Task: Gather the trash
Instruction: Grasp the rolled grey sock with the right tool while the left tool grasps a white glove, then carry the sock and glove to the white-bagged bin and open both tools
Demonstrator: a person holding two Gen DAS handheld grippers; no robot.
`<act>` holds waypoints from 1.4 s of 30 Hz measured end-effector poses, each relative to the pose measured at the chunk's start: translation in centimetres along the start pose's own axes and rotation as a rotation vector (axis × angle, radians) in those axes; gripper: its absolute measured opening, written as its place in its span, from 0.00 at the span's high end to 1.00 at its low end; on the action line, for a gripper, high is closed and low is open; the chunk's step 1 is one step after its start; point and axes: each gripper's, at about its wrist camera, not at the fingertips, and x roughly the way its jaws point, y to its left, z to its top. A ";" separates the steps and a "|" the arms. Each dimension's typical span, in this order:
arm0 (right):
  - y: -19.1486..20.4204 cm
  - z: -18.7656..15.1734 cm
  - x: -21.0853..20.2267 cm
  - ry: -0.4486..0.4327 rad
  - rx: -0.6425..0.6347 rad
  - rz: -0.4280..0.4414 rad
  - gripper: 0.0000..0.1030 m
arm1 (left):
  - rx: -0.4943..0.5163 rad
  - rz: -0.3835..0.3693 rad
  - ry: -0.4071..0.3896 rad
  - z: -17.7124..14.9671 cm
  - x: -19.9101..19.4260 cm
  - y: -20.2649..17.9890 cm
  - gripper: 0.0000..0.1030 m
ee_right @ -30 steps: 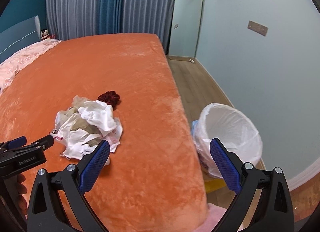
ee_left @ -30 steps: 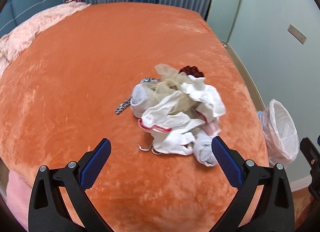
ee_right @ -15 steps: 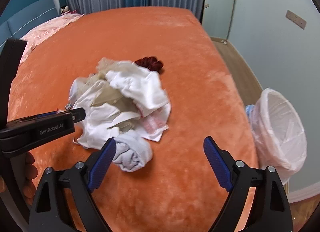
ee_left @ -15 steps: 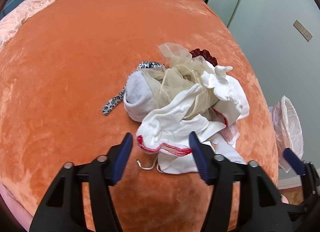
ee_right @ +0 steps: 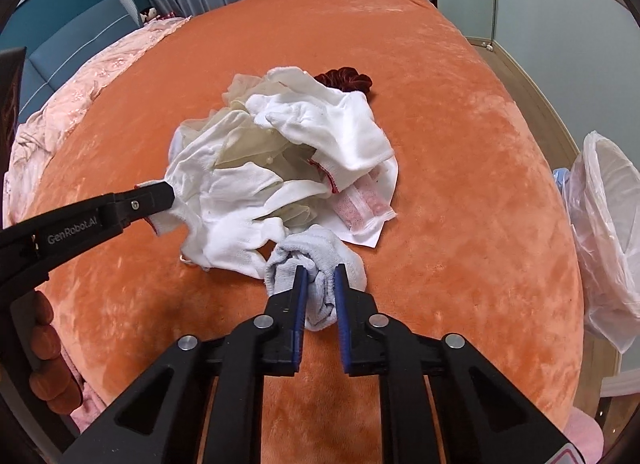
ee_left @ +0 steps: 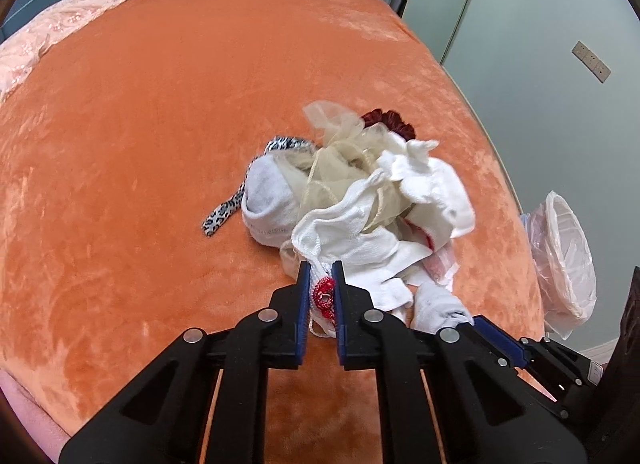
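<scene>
On a bed (ee_left: 160,111) covered in an orange plush blanket, two hand-held grippers close on a heap of discarded textiles (ee_left: 360,199). The left gripper (ee_left: 320,276) is pinched shut on the red-stitched cuff of a white knit glove (ee_left: 352,240) at the heap's near left edge; in the right wrist view the same gripper (ee_right: 160,195) reaches in from the left, its tip clamping that cuff. The right gripper (ee_right: 320,276) has its blue-padded jaws drawn in on a balled grey-white sock (ee_right: 316,264) at the near edge of the heap, the fabric bunched between them; in the left wrist view this gripper (ee_left: 476,320) appears at the lower right, touching the sock (ee_left: 436,304). The heap also holds a second white glove (ee_right: 328,131), a beige mesh pouch (ee_left: 340,159), another pale sock (ee_left: 268,199), a leopard-print strip (ee_left: 224,211) trailing to the left, and a dark red scrunchie (ee_right: 344,81) at the far side. A clear packet with pink print (ee_right: 364,207) lies on white paper under the right side. A trash bin lined with a white plastic bag (ee_right: 608,223) stands on the floor to the right of the bed, well apart from the heap. A pink quilt (ee_right: 80,91) lies along the bed's far left.
</scene>
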 end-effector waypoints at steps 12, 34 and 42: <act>-1.7 0.0 -4.6 -0.073 0.023 0.002 0.92 | 0.091 -0.047 -0.132 1.4 -7.3 -4.6 0.91; -2.3 -1.4 -0.1 0.032 0.125 0.111 0.88 | 0.109 -0.004 -0.123 1.4 -8.1 -5.4 0.90; -5.7 0.6 -8.0 -0.155 0.156 0.069 0.88 | 0.166 -0.062 -0.179 2.3 -10.9 -8.9 0.90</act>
